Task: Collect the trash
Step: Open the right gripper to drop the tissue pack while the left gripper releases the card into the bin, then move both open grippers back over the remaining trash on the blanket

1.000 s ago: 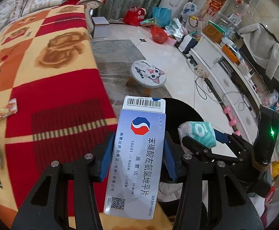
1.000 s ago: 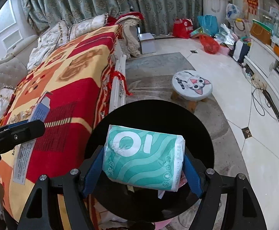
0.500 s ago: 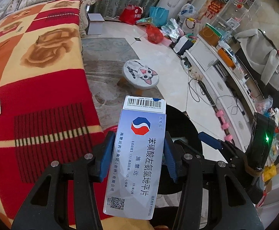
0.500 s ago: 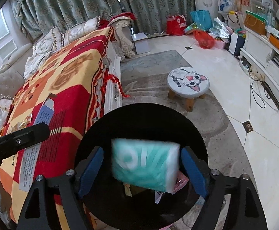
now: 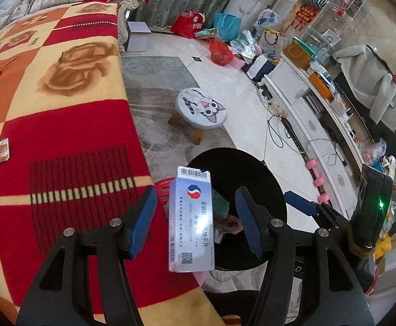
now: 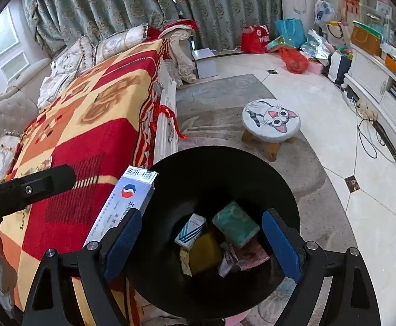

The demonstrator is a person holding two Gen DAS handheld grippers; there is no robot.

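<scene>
Medicine box released above the bin's near rim.
Left gripper (image 5: 195, 218) opening, medicine box (image 5: 191, 218) loose between pads; right gripper (image 6: 200, 241) empty, still widening over black bin (image 6: 285, 190). Box may miss, landing on blanket (image 5: 62, 141).

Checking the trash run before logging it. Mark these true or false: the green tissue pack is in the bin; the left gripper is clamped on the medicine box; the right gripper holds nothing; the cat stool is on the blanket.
1. The green tissue pack lies inside the black bin. True.
2. The left gripper is clamped on the medicine box. False: its jaws are opening and the blue pads stand clear of the box on both sides.
3. The right gripper holds nothing. True: nothing sits between its pads, and the bin shows below the gap.
4. The cat stool stands on the blanket. False: it stands on the floor beyond the bin.
</scene>
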